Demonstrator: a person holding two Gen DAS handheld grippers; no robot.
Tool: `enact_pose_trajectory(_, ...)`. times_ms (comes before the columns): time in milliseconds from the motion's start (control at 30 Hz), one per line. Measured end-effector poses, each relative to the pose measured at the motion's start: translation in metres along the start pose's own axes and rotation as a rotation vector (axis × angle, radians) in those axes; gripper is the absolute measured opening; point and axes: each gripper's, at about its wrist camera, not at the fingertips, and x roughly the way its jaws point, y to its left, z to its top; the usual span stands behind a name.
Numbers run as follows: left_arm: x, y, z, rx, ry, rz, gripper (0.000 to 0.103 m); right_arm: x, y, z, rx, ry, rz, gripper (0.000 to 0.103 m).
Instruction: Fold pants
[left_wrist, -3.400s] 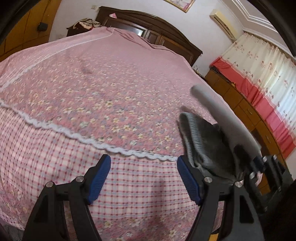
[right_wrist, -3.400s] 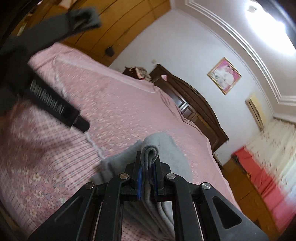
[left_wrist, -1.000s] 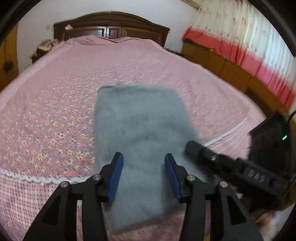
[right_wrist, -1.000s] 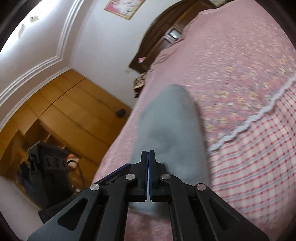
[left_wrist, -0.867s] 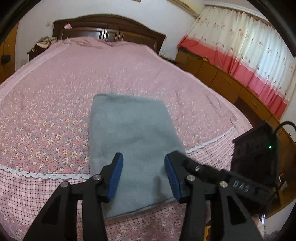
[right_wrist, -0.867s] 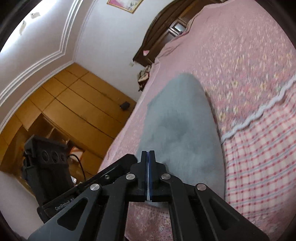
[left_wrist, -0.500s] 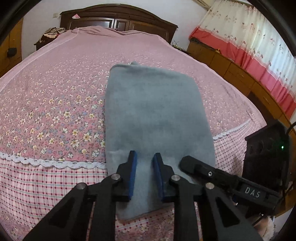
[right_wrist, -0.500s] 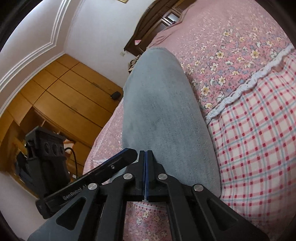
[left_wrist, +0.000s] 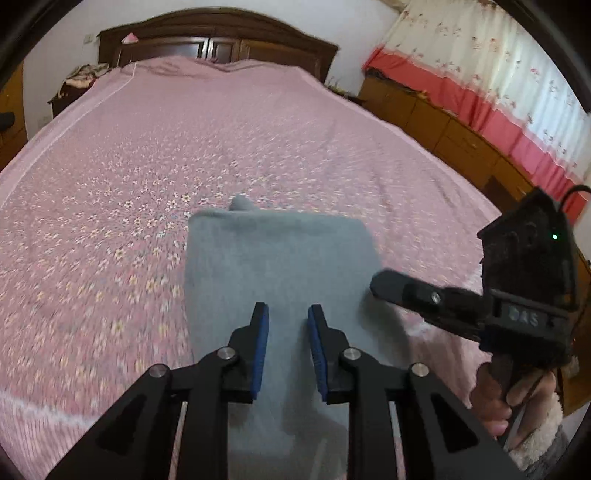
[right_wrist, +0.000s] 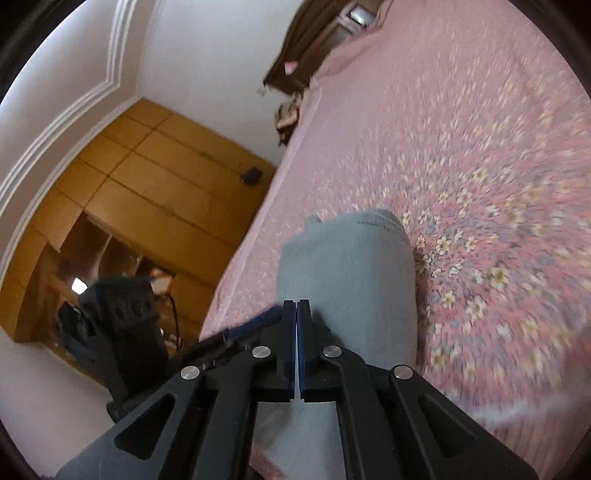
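Left wrist: grey pants (left_wrist: 280, 266) folded flat; left gripper (left_wrist: 286, 349) jaws narrowly apart, right gripper (right_wrist: 297, 347) jaws closed.

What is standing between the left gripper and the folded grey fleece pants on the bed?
Nothing visible. The left gripper hangs open directly over the folded grey fleece pants on the pink floral bedspread; the right gripper is off to their right edge.

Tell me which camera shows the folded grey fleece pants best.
The left wrist view: the folded grey fleece pants lie nearly whole on the pink floral bedspread. The right wrist view shows them tilted and partly hidden.
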Motion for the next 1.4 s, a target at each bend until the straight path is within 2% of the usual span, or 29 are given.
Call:
enact_pose_trajectory(100,0.014,0.008,0.011,-0.006,-0.004,0.024,0.022,0.011,-0.016,0.005,-0.012,0.011,-0.077,0.0)
enact_pose_trajectory(200,0.04,0.031,0.007,-0.045,0.045,0.025,0.019,0.014,-0.029,0.006,0.02,-0.003,-0.064,0.0)
enact_pose_trajectory(300,0.041,0.048,0.002,-0.124,0.018,-0.037,0.019,-0.005,-0.014,-0.003,-0.01,-0.049,-0.082,0.0)
enact_pose_trajectory(400,0.014,0.054,-0.006,-0.178,0.017,-0.034,0.021,-0.037,0.008,-0.029,-0.064,-0.153,-0.128,0.013)
enact_pose_trajectory(467,-0.011,0.055,-0.02,-0.215,0.055,0.034,0.038,-0.055,0.016,-0.05,-0.082,-0.203,-0.12,0.03)
enact_pose_trajectory(500,-0.02,0.057,-0.026,-0.235,0.059,0.047,0.053,-0.059,0.018,-0.059,-0.087,-0.21,-0.121,0.03)
enact_pose_trajectory(533,-0.032,0.059,-0.037,-0.259,0.064,0.026,0.058,-0.064,0.02,-0.069,-0.093,-0.215,-0.128,0.03)
enact_pose_trajectory(667,-0.042,0.068,-0.079,-0.384,0.189,-0.163,0.058,-0.072,0.028,-0.089,-0.12,-0.22,-0.158,0.03)
enact_pose_trajectory(700,-0.043,0.067,-0.085,-0.392,0.191,-0.181,0.058,-0.074,0.03,-0.092,-0.128,-0.223,-0.168,0.03)
enact_pose_trajectory(767,-0.041,0.062,-0.093,-0.393,0.188,-0.223,0.052,-0.078,0.032,-0.099,-0.152,-0.229,-0.195,0.03)
enact_pose_trajectory(833,-0.041,0.063,-0.096,-0.408,0.158,-0.29,0.02,-0.085,0.035,-0.106,-0.174,-0.25,-0.21,0.034)
enact_pose_trajectory(867,-0.045,0.063,-0.092,-0.411,0.149,-0.286,0.014,-0.092,0.035,-0.113,-0.184,-0.273,-0.21,0.047)
enact_pose_trajectory(933,-0.053,0.063,-0.087,-0.413,0.122,-0.268,0.011,-0.11,0.034,-0.13,-0.197,-0.334,-0.223,0.066)
enact_pose_trajectory(1000,-0.062,0.062,-0.072,-0.377,0.097,-0.266,0.01,-0.124,0.035,-0.147,-0.212,-0.403,-0.234,0.066)
enact_pose_trajectory(1033,-0.067,0.058,-0.064,-0.357,0.082,-0.264,0.01,-0.124,0.036,-0.15,-0.209,-0.407,-0.241,0.067)
enact_pose_trajectory(1133,-0.081,0.048,-0.045,-0.318,0.028,-0.283,0.009,-0.115,0.043,-0.165,-0.249,-0.377,-0.302,0.067)
enact_pose_trajectory(1267,-0.091,0.026,-0.022,-0.256,-0.012,-0.3,0.009,-0.073,0.073,-0.18,-0.427,-0.288,-0.437,0.068)
enact_pose_trajectory(1333,-0.094,0.018,-0.012,-0.236,-0.026,-0.298,0.009,-0.057,0.081,-0.18,-0.475,-0.291,-0.515,0.07)
enact_pose_trajectory(1400,-0.097,0.016,-0.012,-0.227,-0.037,-0.299,0.009,-0.054,0.079,-0.175,-0.451,-0.309,-0.568,0.07)
